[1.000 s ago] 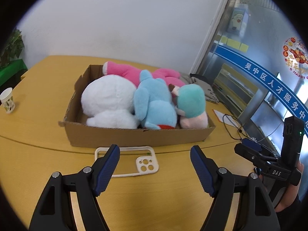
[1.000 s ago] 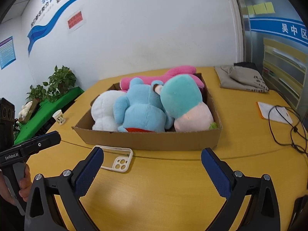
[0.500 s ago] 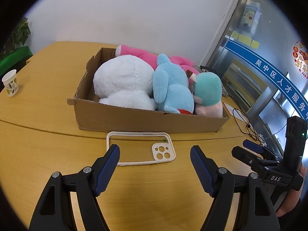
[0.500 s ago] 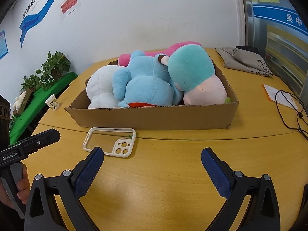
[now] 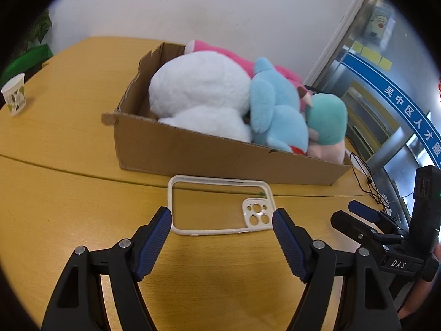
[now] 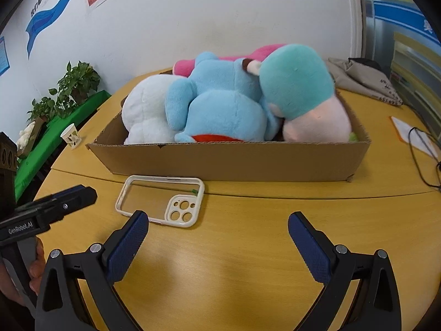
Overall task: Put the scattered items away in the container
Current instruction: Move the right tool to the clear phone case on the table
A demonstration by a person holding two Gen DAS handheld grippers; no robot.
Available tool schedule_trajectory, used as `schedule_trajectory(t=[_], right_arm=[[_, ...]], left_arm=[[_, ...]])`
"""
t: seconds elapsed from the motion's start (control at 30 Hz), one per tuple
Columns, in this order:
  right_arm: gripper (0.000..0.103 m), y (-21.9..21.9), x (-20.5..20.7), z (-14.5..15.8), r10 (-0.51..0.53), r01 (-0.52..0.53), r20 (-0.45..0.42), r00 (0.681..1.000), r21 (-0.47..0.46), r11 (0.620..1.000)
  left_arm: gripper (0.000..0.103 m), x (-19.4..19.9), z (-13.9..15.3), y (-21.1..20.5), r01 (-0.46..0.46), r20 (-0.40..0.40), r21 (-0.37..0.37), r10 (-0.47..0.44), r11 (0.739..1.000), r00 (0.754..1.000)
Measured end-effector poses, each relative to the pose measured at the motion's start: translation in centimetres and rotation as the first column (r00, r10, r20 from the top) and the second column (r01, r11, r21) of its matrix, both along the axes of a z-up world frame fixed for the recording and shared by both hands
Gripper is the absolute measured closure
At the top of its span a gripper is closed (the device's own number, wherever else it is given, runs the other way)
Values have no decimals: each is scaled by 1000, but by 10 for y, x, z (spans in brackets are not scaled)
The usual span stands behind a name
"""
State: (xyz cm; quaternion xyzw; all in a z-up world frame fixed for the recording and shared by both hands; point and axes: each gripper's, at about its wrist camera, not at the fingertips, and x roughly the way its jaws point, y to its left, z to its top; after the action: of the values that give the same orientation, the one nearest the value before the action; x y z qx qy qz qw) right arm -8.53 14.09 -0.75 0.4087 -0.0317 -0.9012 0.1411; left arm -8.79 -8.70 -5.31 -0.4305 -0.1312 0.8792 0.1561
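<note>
A white-rimmed clear phone case (image 5: pixel 220 207) lies flat on the yellow table just in front of a cardboard box (image 5: pixel 193 154). The box holds a white plush (image 5: pixel 198 96), a blue plush (image 5: pixel 275 110), a teal-and-pink plush (image 5: pixel 328 121) and a pink plush (image 5: pixel 228 55) behind them. My left gripper (image 5: pixel 222 216) is open and empty, its tips on either side of the case's near edge. My right gripper (image 6: pixel 217 220) is open and empty, with the case (image 6: pixel 162 198) just beyond its left finger and the box (image 6: pixel 234 160) ahead.
A paper cup (image 5: pixel 13 93) stands at the table's far left. A black cable (image 6: pixel 424 157) and a paper (image 6: pixel 405 129) lie right of the box, folded grey cloth (image 6: pixel 363 80) behind it. Potted plants (image 6: pixel 74 85) stand off the table's left side.
Both grippers have moved forward and lower toward the table. The phone case and box loom larger, and the left gripper's tips now flank the case's near edge. Both stay open.
</note>
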Motion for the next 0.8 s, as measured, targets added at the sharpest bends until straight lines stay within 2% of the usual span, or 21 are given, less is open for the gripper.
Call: schedule_trajectory(t=[0.17, 0.23, 0.27, 0.33, 0.4, 0.43, 0.53, 0.6, 0.8], right_arm=[[1, -18, -22, -11, 27, -26, 13, 1000, -26, 999], [1, -26, -31, -18, 35, -35, 18, 999, -7, 999], [2, -30, -35, -23, 36, -36, 26, 999, 6, 999], [8, -35, -42, -34, 38, -39, 53, 998, 25, 999], [21, -37, -47, -46, 42, -45, 82, 996, 32, 998], [23, -37, -48, -50, 41, -44, 89, 995, 37, 998], [35, -35, -51, -61, 27, -33, 109, 994, 55, 998], [50, -34, -53, -67, 41, -48, 129, 991, 53, 997], [57, -36, -54, -69, 51, -60, 116, 992, 75, 995]], left_arm=[[33, -14, -18, 0, 0, 50, -29, 2, 1000, 999], [50, -20, -26, 1, 2, 72, -44, 2, 999, 997], [53, -22, -30, 1, -3, 85, -57, 8, 998, 996], [74, -26, -38, 1, -10, 113, -70, 18, 998, 993], [85, -27, -43, 2, -7, 128, -75, 17, 997, 992], [89, -28, -46, 3, -6, 134, -83, 17, 997, 991], [95, -27, -50, 5, -8, 145, -95, 22, 995, 989], [96, -28, -50, 4, -18, 139, -95, 31, 995, 990], [96, -19, -43, 1, -24, 102, -74, 32, 997, 994]])
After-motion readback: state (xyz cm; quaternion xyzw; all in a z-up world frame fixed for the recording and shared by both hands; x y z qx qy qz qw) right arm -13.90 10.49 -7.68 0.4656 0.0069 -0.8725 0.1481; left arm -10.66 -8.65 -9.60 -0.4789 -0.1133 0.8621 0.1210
